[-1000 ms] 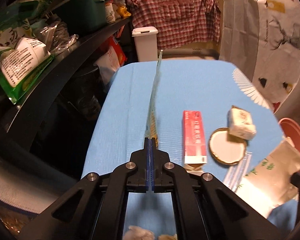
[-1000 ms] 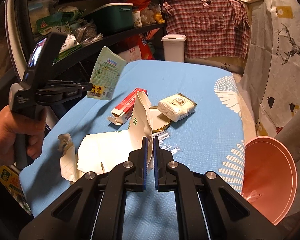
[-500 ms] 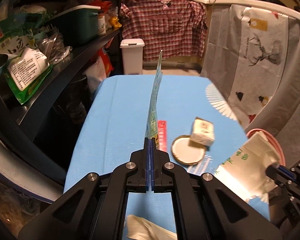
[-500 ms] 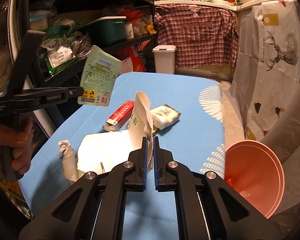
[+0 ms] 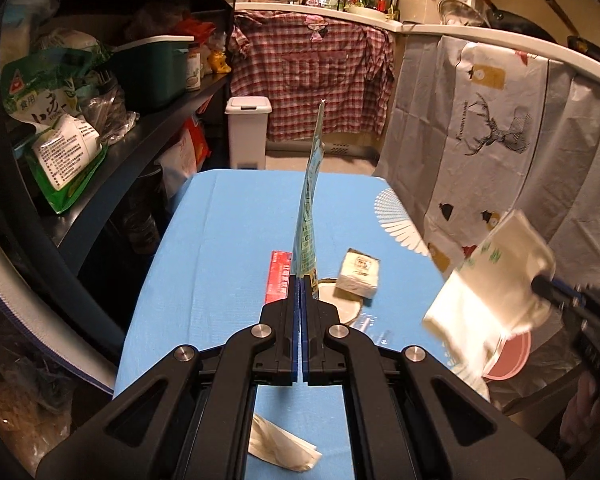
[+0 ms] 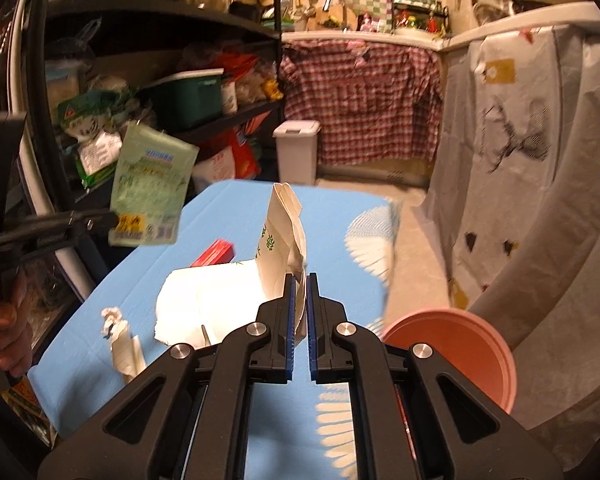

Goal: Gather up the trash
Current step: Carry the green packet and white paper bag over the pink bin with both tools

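Note:
My left gripper is shut on a flat green plastic wrapper, seen edge-on and held well above the blue table; the wrapper shows face-on in the right wrist view. My right gripper is shut on a white paper bag with green print, lifted off the table; it also shows at the right of the left wrist view. A red box, a round lid, a white packet and a crumpled paper scrap lie on the table.
A pink basin sits below the table's right edge. A dark shelf full of packets runs along the left. A white lidded bin stands beyond the table's far end. A patterned sheet hangs at right.
Both grippers have risen with their loads. The paper bag has come off the table and moved right, over the pink basin. The wrapper stays clamped.

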Tool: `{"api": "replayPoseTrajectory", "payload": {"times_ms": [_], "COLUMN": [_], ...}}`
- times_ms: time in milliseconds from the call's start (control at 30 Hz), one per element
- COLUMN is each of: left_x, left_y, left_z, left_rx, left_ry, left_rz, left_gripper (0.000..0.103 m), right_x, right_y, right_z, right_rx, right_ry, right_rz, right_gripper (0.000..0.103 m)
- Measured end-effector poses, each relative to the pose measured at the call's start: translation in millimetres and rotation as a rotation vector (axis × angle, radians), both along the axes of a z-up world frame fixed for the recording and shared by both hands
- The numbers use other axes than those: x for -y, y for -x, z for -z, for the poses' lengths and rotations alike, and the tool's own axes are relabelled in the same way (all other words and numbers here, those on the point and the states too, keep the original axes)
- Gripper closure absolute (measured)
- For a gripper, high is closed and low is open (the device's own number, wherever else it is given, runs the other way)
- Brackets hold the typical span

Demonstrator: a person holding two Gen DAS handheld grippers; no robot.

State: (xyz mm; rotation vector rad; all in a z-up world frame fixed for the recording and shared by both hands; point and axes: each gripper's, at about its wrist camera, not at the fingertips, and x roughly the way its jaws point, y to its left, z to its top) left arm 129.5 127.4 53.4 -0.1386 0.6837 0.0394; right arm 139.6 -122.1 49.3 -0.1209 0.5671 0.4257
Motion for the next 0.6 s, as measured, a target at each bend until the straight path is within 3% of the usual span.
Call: {"api": "replayPoseTrajectory", "payload": {"times_ms": [267,600], "left_x": [9,20], "left_y": [8,4], "left_z": [-7,-2], "left_rx": [0.018,0.008], "left_ry": [0.012,0.0], "left_rz": [0.026,0.045], "left_gripper": [0.103,0.103], "right_x": [32,62], "right_y": [0,-18], "right_z": [-33,-12], "right_rx": [0.084,0.033], "right_ry": [0.039,-0.022], "right_rz": [0.013,0.093], "right_gripper": [0.097,0.097]}}
